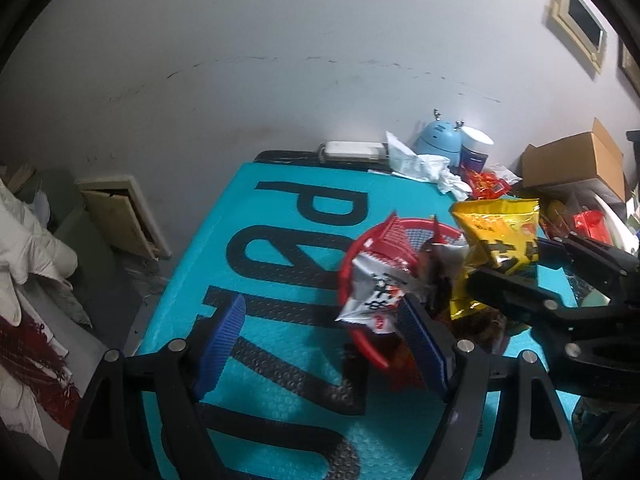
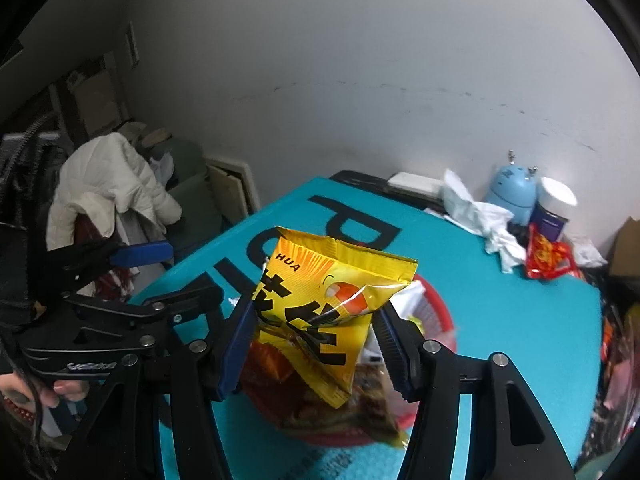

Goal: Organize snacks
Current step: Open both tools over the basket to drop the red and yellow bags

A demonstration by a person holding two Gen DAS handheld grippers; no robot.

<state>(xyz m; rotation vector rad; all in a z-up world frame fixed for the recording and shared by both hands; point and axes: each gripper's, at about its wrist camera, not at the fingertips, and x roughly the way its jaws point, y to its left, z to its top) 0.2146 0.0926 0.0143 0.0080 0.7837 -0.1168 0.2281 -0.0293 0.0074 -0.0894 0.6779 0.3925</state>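
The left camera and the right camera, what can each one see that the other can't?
Only the left shows the silver packet on the basket rim and the cardboard box. Only the right shows the hand on the left gripper's handle, and HUA on the yellow bag. Both show the yellow bag, red basket, teal mat and blue gadget.

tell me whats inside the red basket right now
The red basket holds a silver-white packet and a brown packet. The yellow bag, held between the right gripper fingers, hangs above and covers the rest.
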